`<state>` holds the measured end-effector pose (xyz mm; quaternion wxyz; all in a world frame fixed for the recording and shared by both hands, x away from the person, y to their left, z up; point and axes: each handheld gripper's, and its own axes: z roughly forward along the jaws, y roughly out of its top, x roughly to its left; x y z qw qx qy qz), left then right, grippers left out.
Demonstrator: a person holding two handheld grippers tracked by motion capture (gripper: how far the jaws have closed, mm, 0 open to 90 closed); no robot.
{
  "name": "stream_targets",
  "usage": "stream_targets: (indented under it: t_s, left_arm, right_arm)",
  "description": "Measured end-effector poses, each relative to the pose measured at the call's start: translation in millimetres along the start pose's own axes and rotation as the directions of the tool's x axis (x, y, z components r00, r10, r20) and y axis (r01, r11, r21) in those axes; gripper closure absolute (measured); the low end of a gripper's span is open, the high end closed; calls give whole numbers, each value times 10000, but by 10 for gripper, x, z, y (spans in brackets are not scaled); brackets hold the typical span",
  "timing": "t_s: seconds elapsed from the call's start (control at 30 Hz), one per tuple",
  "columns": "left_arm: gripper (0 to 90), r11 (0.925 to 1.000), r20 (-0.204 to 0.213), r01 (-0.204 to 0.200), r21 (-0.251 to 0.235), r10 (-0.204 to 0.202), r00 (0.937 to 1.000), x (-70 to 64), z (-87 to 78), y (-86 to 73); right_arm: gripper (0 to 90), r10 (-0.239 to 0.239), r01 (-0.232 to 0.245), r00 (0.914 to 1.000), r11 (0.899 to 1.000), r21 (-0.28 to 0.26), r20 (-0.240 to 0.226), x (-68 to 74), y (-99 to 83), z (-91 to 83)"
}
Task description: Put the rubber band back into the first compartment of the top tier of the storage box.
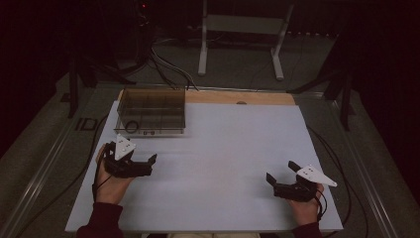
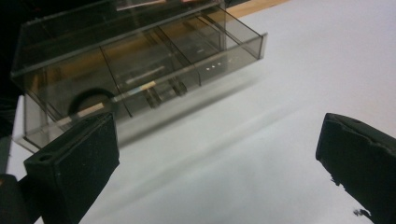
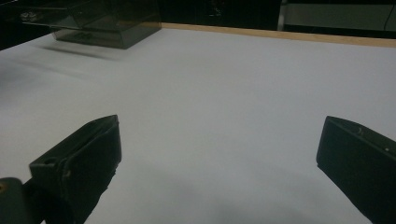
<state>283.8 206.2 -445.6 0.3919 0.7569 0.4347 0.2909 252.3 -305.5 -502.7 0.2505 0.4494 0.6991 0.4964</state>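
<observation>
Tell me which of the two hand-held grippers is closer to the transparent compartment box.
The left hand-held gripper: it sits just in front of the smoky transparent box at the table's far left, while the right hand-held gripper is near the front right edge, far from it.

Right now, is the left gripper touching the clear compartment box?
Apart. The high view shows white table between the left gripper and the clear compartment box.

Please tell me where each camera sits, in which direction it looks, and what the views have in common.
High view: above the person's side, looking forward and down on the white table; both forearms and hands show.
Left gripper view: on the left gripper, facing the smoky transparent plastic compartment box; open black jaws.
Right gripper view: on the right gripper, looking across the table; open jaws.
Shared: all show the box.
</observation>
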Motion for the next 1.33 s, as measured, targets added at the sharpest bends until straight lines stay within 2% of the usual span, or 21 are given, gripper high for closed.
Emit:
stream_targets:
  t_s: [0.2,0.4,0.57,0.93,1.13,1.2,1.33]
  left_arm:
    - [5,9988,65,442,-187,-441,9990,-41,-8,-238]
    - [5,9980,207,510,-372,-503,9985,-84,-9,-416]
    - [6,9946,253,799,-663,-783,9966,-86,-40,-506]
    - [6,9876,204,1090,-1133,-1073,9940,-71,-75,-661]
    - [5,9842,1,1345,-1154,-1354,9908,-31,-93,-744]
    - [6,9816,-116,1492,-1188,-1517,9884,-2,-86,-761]
    - [5,9803,-310,1653,-1082,-1695,9850,50,-66,-782]
  right_arm:
    - [1,-33,33,10000,10000,-15,-65,6,-1,4]
    - [1,-98,98,9999,9999,-32,-117,20,-2,6]
    - [1,-109,109,9998,9999,-29,-172,32,0,8]
    - [1,-169,165,9991,9998,-101,-395,58,9,-12]
    - [1,-21,20,9991,10000,-19,-424,40,6,-9]
    - [1,82,-75,9989,9998,161,-451,34,-2,15]
    - [1,-5,23,9990,9991,415,-451,45,-15,37]
